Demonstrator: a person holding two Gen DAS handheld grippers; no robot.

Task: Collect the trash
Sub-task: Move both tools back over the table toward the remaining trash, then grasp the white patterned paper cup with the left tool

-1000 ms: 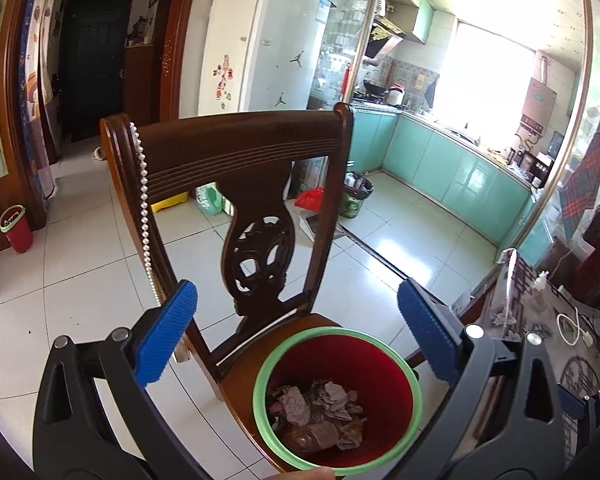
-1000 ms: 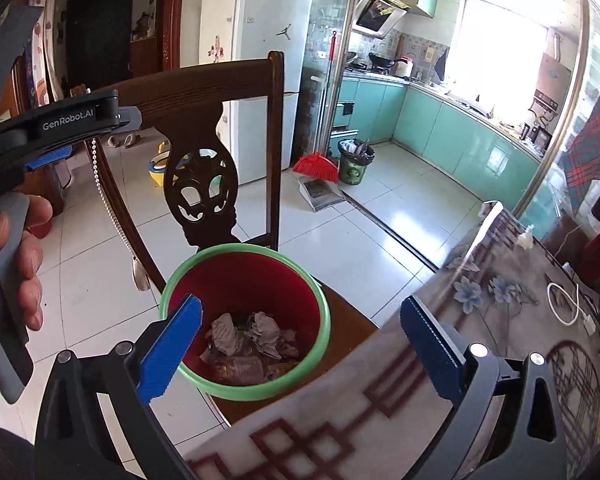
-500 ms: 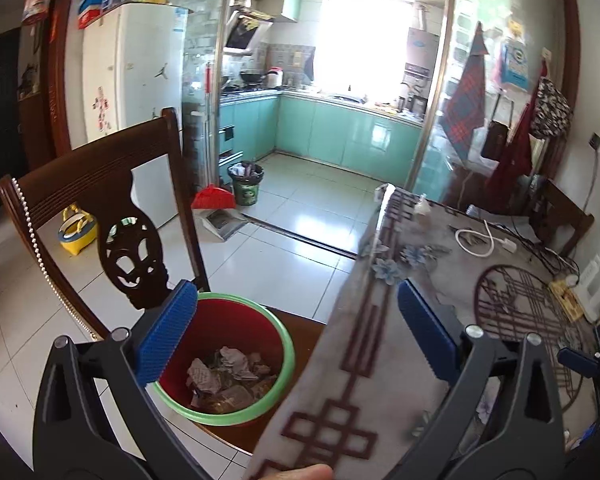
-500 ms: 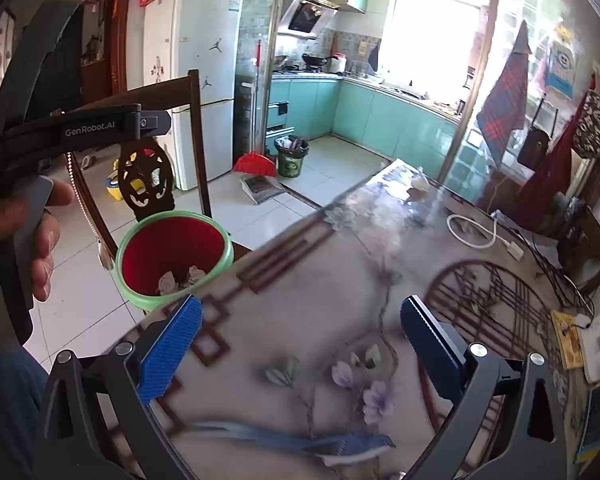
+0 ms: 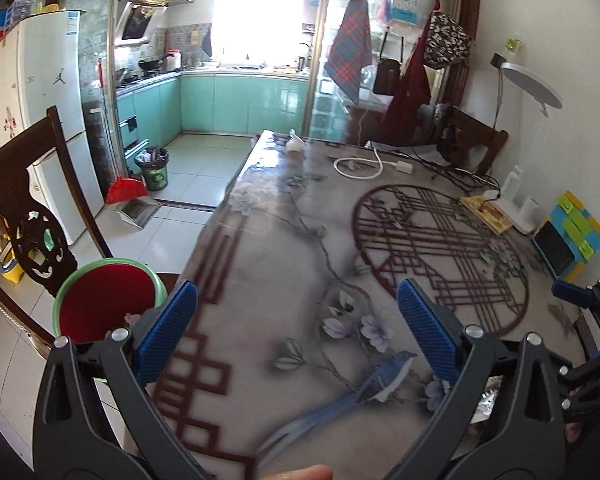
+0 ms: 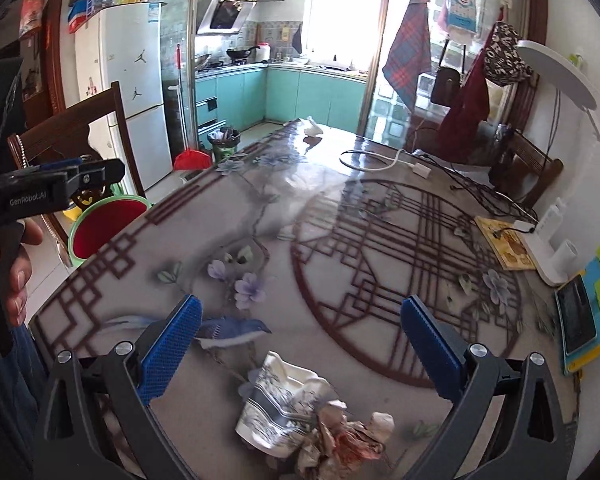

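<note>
**Right gripper stands over crumpled trash at the table's near edge**

Presently the right gripper (image 6: 296,344) hovers above the patterned table (image 6: 340,248), jaws spread wide and holding nothing. A crumpled printed wrapper (image 6: 278,408) with wadded tissue (image 6: 348,440) touching its right side lies just below and between the jaws, close to the table's near edge. The heap's long axis runs roughly left to right across the jaw gap, so in my judgement a short descent would straddle it.

The left gripper (image 5: 296,336) is likewise fully open and empty, held over the table's left portion. It is farther from the heap, which does not show in its view. The right gripper is the nearer tool.

The red bin with green rim (image 5: 104,300) sits on the wooden chair (image 5: 36,216) just beside the table's left edge; what it holds cannot be seen from here. Nothing stands between the heap and the bin except the left gripper and the hand (image 6: 16,276) holding it. A white cable (image 6: 376,160), a yellow booklet (image 6: 500,244) and a phone (image 6: 576,316) lie well apart on the far and right sides.
</note>
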